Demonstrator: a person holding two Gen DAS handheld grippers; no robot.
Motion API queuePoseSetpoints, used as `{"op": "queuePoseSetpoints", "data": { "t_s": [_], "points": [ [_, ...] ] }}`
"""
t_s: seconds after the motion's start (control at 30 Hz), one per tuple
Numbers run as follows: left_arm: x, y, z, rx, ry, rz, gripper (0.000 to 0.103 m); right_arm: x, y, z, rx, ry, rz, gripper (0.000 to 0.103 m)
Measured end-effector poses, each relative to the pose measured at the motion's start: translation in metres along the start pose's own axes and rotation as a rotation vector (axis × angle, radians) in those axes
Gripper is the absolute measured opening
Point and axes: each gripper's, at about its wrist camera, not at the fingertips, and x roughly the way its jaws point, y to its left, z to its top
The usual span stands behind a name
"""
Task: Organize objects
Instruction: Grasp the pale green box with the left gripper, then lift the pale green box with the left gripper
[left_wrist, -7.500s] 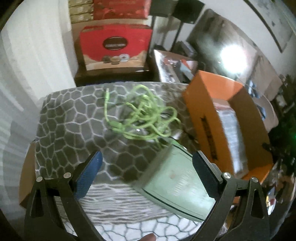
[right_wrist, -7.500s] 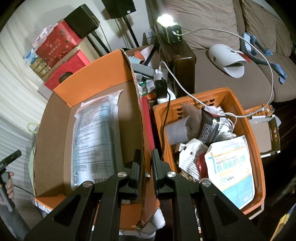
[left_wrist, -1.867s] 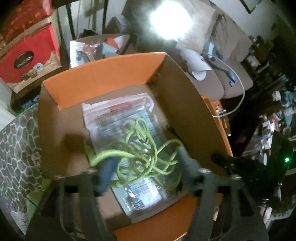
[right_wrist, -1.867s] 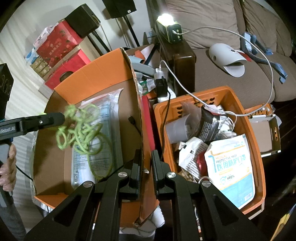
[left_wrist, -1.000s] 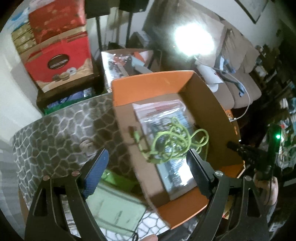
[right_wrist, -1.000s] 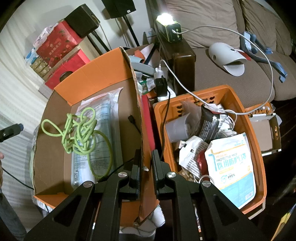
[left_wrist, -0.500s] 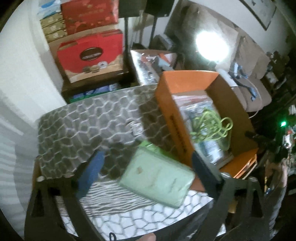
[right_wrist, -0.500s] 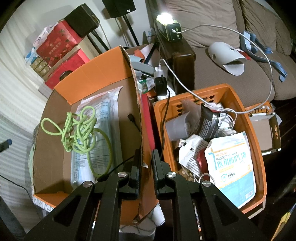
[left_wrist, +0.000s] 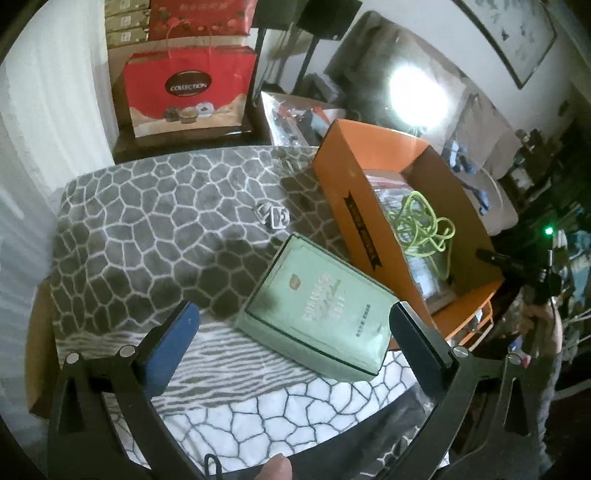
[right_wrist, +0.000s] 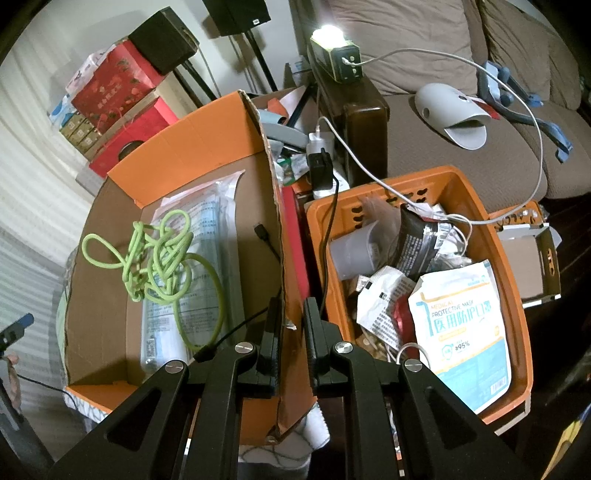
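Note:
A pale green book (left_wrist: 325, 306) lies flat on the grey stone-pattern cloth (left_wrist: 147, 229). My left gripper (left_wrist: 295, 328) is open and empty above it, its fingers on either side of the book's near end. An orange cardboard box (left_wrist: 354, 206) stands to the right with the tangled green cord (left_wrist: 424, 229) on a plastic packet inside. In the right wrist view the cord (right_wrist: 162, 258) lies on the packet (right_wrist: 207, 236) in the box (right_wrist: 199, 136). My right gripper (right_wrist: 290, 321) is shut on the box's right wall.
A small metal clip (left_wrist: 273, 216) lies on the cloth beyond the book. A red gift bag (left_wrist: 188, 92) stands behind the table. An orange basket (right_wrist: 476, 206) full of packets and cables sits right of the box. A sofa (right_wrist: 443, 122) lies behind.
My left gripper let the green cord go in the box, then drew back left over the table to the green book. My right gripper has kept hold of the box wall.

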Motion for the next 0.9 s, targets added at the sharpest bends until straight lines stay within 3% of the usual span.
{"op": "queuePoseSetpoints", "data": {
  "t_s": [0.07, 0.23, 0.57, 0.9],
  "points": [
    [0.002, 0.002, -0.004, -0.017, -0.009, 0.028, 0.103, 0.0, 0.0, 0.0, 0.0, 0.0, 0.0, 0.012],
    [0.015, 0.012, -0.015, -0.084, 0.027, 0.016, 0.103, 0.0, 0.0, 0.001, 0.0, 0.0, 0.001, 0.012],
    [0.052, 0.038, -0.02, -0.312, 0.072, -0.206, 0.103, 0.0, -0.001, 0.0, -0.001, 0.0, -0.001, 0.012],
    [0.081, 0.036, 0.017, -0.291, 0.073, -0.258, 0.103, 0.001, -0.002, -0.003, -0.002, 0.003, -0.006, 0.013]
  ]
}}
